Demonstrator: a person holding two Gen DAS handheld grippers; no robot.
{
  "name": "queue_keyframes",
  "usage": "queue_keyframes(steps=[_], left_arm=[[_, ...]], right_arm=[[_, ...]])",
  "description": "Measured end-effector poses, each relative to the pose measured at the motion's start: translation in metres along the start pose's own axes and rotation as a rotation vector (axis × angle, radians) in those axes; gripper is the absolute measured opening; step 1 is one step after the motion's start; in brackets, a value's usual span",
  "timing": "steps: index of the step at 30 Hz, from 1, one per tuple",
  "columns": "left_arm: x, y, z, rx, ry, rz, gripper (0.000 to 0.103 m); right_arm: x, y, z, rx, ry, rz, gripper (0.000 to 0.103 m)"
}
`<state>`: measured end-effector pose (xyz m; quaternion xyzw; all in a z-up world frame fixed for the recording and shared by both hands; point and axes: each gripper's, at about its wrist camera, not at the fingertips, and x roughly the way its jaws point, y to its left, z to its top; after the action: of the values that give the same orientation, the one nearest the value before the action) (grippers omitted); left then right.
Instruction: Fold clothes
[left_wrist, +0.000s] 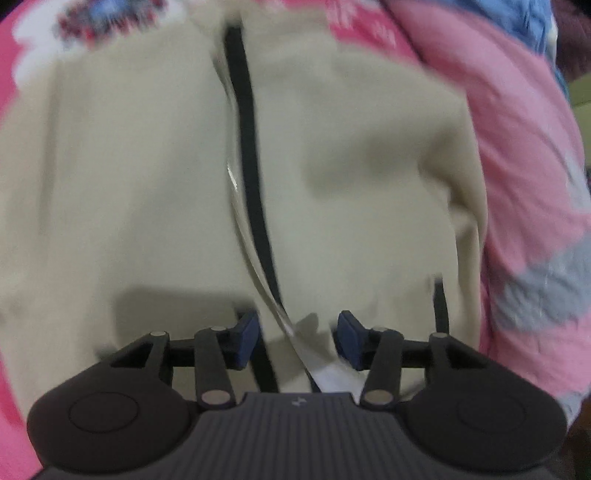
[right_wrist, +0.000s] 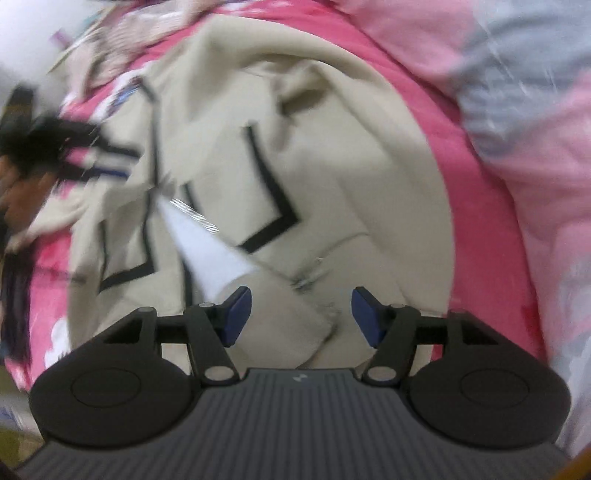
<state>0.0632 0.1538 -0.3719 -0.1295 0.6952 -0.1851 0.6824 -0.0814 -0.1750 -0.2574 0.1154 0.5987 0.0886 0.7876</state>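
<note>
Jacket (left_wrist: 155, 177) spread on pink bedding (left_wrist: 517, 155), both grippers above it.
Left gripper (left_wrist: 297, 339) jaws apart, nothing pinched; black trim (left_wrist: 247, 140) runs ahead between fingers. Right gripper (right_wrist: 301, 317) jaws apart, empty; cream fabric lies under and ahead of fingers.

The soft cream fabric jacket (left_wrist: 155, 192) under my tongs has black trim lines and a white lining. It lies on a bright pink bed cover (right_wrist: 476, 206) with a white, blue and grey print. My tongs' finger pads (right_wrist: 236, 314) are dark blue.
</note>
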Motion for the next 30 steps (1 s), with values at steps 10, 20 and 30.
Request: queue_keyframes(steps=[10,20,30], left_arm=[[0.032,-0.012,-0.02,-0.039,0.055,0.0,0.045],[0.008,-0.012,-0.043,0.108,0.035,0.174,0.039],[-0.007,-0.122,-0.099,0.613,-0.088,0.18,0.049]], right_arm=[[-0.02,0.042,-0.037,-0.195,-0.06,0.091,0.006],[0.025,0.1,-0.13,-0.646,0.155,0.024,0.023],[-0.052,-0.048,-0.092,0.219,-0.084,-0.059,0.044]])
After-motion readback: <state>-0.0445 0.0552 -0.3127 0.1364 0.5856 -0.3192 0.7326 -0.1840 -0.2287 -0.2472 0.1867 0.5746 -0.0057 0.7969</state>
